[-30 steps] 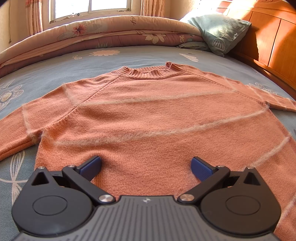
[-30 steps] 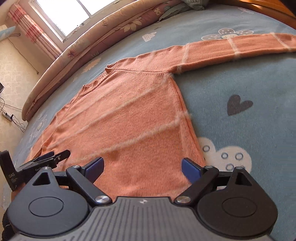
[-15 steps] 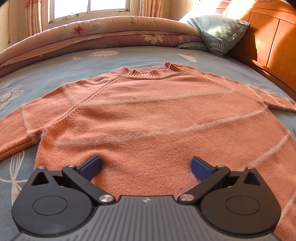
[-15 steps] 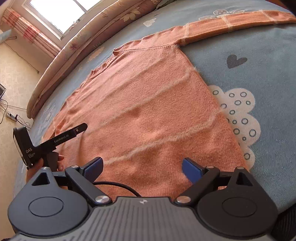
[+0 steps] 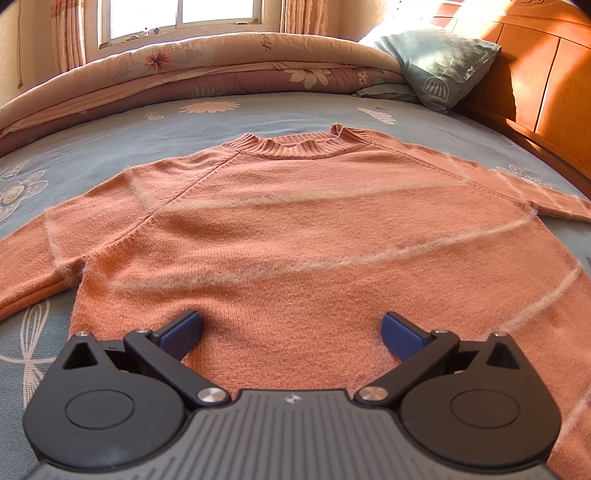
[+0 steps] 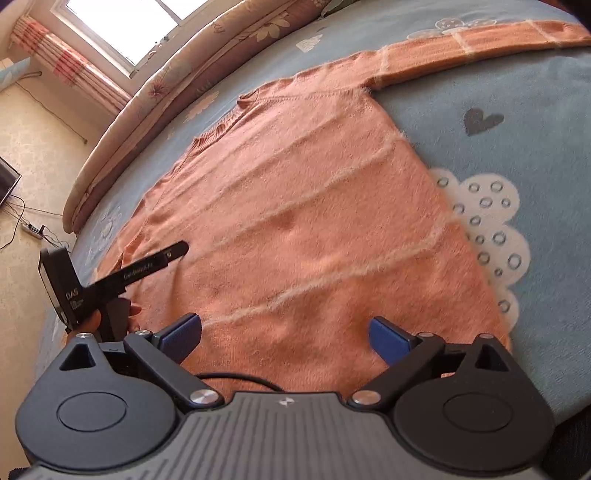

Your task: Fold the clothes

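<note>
Sunlit bedroom noted: bed (image 5: 303, 110) covered with a blue sheet printed with flowers, a cloud and a heart. Left to right in the left wrist view, a curtained window (image 5: 177, 14) is seen at the back, a rolled floral quilt (image 5: 207, 66) along the far edge of the bed, a grey-green pillow (image 5: 436, 62) propped against the wooden headboard (image 5: 535, 74) at right.

Orange sweater (image 5: 303, 229), with thin pale fuzzy stripes, is laid flat on the bed, ribbed collar toward the quilt, both sleeves spread outward. Its right sleeve (image 6: 480, 40) is seen stretched straight across the sheet in the right wrist view.

Left gripper (image 5: 291, 328) is held over the lower body of the sweater near the hem; jaws are set wide, blue pads well apart, nothing clamped between them. The same device is seen in the right wrist view at far left, over the sweater's left side, with a hand (image 6: 92, 321) partly visible on its grip.

Right gripper (image 6: 284, 332) is held over the hem area toward the right side; jaws have just been opening and stand wide, with only flat knit below them, not pinched. A black cable (image 6: 236, 380) is seen lying across the fabric just ahead of its body.
</note>
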A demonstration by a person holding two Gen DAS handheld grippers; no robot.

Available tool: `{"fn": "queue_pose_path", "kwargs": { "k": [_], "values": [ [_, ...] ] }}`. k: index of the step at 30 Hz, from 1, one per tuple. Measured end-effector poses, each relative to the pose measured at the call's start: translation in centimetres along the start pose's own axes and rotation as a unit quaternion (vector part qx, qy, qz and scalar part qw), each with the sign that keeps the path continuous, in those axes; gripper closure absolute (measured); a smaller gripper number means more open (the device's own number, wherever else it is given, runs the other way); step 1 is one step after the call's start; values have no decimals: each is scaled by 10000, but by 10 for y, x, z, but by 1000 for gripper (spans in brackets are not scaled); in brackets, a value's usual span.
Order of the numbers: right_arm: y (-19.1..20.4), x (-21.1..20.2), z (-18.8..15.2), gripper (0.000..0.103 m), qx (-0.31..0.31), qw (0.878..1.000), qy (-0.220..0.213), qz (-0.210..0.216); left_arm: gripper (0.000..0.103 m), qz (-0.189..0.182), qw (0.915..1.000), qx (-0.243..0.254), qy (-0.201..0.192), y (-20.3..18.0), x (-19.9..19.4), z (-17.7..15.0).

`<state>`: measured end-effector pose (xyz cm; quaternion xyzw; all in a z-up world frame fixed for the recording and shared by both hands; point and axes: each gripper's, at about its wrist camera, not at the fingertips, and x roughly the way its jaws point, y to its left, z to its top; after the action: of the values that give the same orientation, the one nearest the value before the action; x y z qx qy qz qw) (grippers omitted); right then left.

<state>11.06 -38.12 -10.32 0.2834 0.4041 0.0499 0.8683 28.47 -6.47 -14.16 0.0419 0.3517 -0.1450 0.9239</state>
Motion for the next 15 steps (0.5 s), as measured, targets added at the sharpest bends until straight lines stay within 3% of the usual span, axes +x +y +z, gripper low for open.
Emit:
{"fn": "queue_pose_path", "kwargs": {
  "k": [4, 7, 12, 15],
  "values": [
    [-31, -20, 67, 4, -196, 9944, -893, -528, 0, 9, 10000, 16, -18, 0, 0, 0],
    [-75, -26, 117, 4, -78, 9827, -1610, -913, 0, 9, 10000, 30, -47, -1, -1, -1],
    [-154, -18, 187, 4, 155, 9703, -2140, -1114, 0, 52, 10000, 37, -73, -2, -1, -2],
    [-201, -7, 225, 4, 306, 9719, -2170, -861, 0, 75, 9999, 40, -93, -4, -1, -2]
  ]
}}
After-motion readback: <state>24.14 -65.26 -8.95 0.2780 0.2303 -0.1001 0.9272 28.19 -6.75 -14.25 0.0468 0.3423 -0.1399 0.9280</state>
